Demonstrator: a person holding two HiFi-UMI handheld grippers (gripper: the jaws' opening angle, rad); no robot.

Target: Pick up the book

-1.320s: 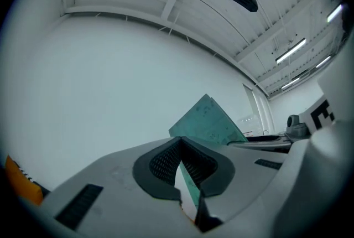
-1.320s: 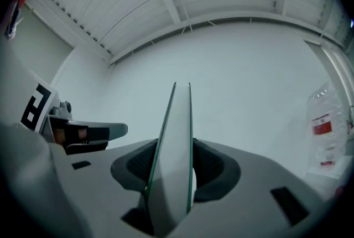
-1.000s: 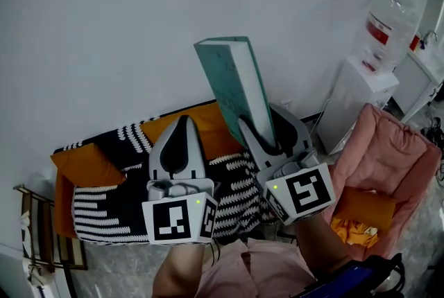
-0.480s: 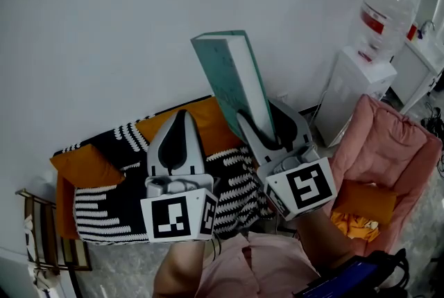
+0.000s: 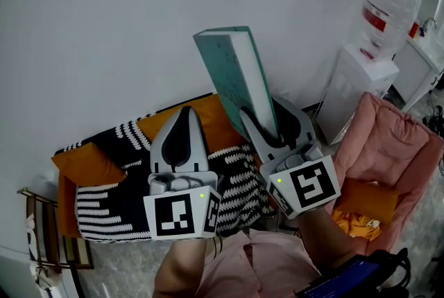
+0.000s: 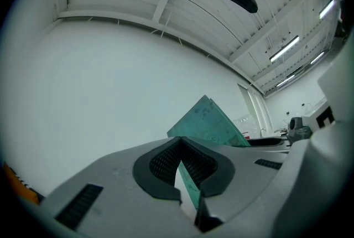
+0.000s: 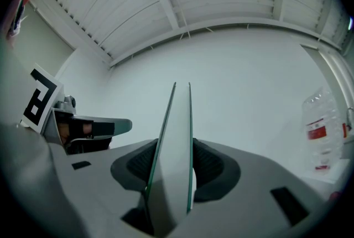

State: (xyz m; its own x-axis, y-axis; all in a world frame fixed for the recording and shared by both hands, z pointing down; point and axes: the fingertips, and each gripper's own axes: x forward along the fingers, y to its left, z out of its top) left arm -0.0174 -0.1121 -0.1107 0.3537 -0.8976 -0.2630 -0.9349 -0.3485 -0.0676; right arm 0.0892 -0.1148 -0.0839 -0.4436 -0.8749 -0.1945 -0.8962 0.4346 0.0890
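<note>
**Inspector:** State of the right claw (image 5: 262, 109)?

**Assessor:** Pinching the book (image 5: 236, 68) by its lower end. The right gripper view shows both pads pressed on the teal covers, with the pale page block between them. The book stands near upright, leaning a little toward the left, and is raised clear in front of the white wall (image 5: 104, 26).

**Inspector:** And the left claw (image 5: 184, 113)?

**Assessor:** Pressed together, with nothing in it. Its own view shows the pads meeting at the tip, and the book appears only beyond them. It is held just beside the right claw and does not touch the book.

**Inspector:** Any change over the last second?

**Assessor:** Very little. The book's top edge sits marginally higher in the head view than a second ago. Its lean is almost the same, and the grip point has not shifted. The left claw has barely moved.

**Inspector:** Meaning for the task?

**Assessor:** In my judgement the pick-up is effectively done. The book is well above the striped couch (image 5: 104, 203) and rests on nothing. The steady pose suggests a secure hold.

**Inspector:** Risks?

**Assessor:** It is held at one end only, and most of its length stands above the pads. A quick swing could make it pivot in the grip.
</note>
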